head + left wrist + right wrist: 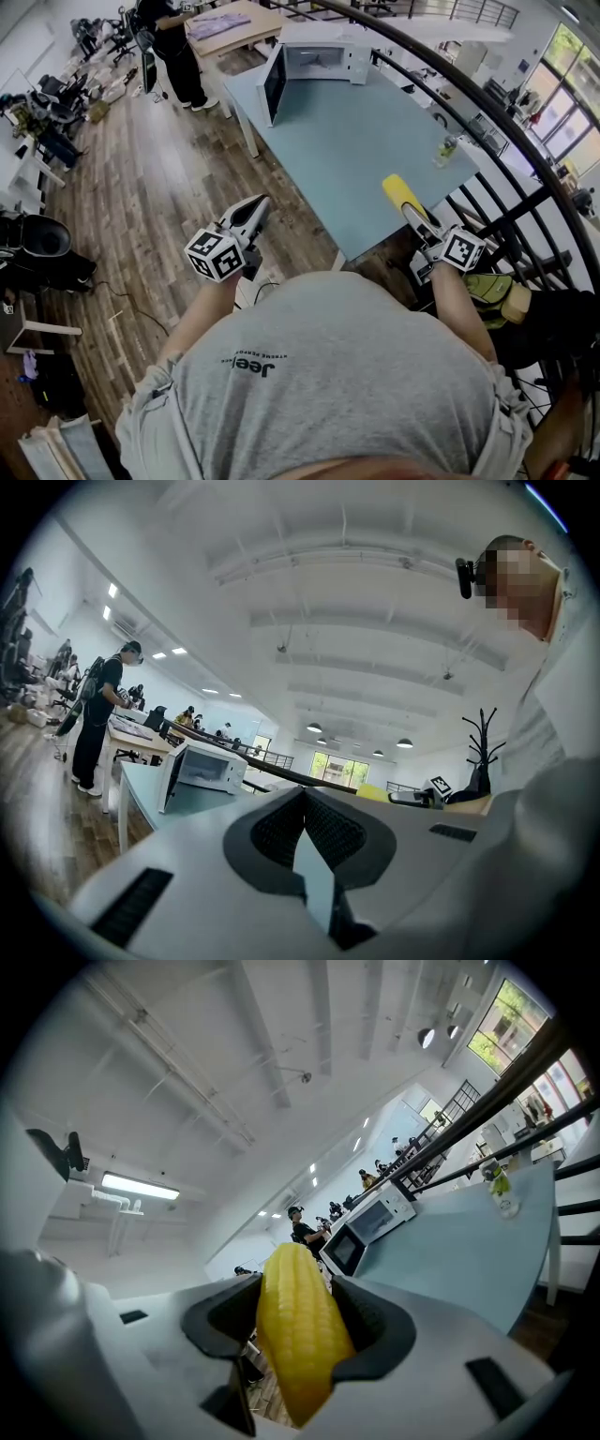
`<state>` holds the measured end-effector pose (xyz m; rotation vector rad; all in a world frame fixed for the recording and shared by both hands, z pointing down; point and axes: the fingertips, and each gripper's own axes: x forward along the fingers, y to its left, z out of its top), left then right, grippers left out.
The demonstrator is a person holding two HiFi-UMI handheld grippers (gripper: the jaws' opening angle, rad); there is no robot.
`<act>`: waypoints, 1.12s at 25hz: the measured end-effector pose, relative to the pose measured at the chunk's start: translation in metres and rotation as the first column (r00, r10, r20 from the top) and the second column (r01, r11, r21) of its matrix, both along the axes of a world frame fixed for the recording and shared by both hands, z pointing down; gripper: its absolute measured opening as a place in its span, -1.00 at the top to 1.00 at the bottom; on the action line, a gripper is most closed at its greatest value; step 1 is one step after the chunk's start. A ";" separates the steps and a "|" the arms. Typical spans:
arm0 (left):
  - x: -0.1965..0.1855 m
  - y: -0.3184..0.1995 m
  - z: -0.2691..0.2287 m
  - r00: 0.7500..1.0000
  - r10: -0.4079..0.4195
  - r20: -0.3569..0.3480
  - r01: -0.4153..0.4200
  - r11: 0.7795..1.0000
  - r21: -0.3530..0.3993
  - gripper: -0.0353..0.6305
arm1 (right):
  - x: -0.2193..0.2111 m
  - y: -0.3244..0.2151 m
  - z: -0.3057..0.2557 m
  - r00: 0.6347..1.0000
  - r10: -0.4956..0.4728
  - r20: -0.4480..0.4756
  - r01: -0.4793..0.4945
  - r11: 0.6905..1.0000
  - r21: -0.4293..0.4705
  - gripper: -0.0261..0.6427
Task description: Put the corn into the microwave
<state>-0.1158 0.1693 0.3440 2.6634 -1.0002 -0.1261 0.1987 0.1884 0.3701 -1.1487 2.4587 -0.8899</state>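
The right gripper [298, 1290] is clamped on the corn [300, 1349], whose tip sticks out past the jaws; in the head view the corn hangs over the near right corner of the table [347, 159]; the left gripper [302, 797] has its jaws pressed together with nothing between them, held beside the table over the floor [159, 187]; the microwave [323, 58] sits at the table's far end, its door [274, 84] swung open, well apart from the corn; a bottle [447, 150] stands near the table's right edge.
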 end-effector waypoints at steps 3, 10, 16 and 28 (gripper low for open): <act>0.016 0.001 -0.002 1.000 0.011 0.005 -0.011 1.000 0.007 0.84 | 0.015 0.005 0.001 1.000 0.008 0.005 -0.008 1.000 0.002 0.21; 0.067 0.002 -0.010 0.999 0.051 0.017 -0.051 0.998 0.021 0.84 | 0.058 0.019 -0.005 0.999 0.031 0.022 -0.032 0.999 0.029 0.21; 0.114 0.008 -0.018 0.998 0.063 0.023 -0.064 0.997 0.032 0.84 | 0.111 0.036 0.002 0.997 0.079 0.003 -0.079 0.997 0.018 0.21; 0.176 -0.006 -0.031 0.996 0.047 0.071 -0.049 0.998 0.025 0.84 | 0.160 0.029 0.001 0.999 0.035 -0.005 -0.035 0.998 0.045 0.21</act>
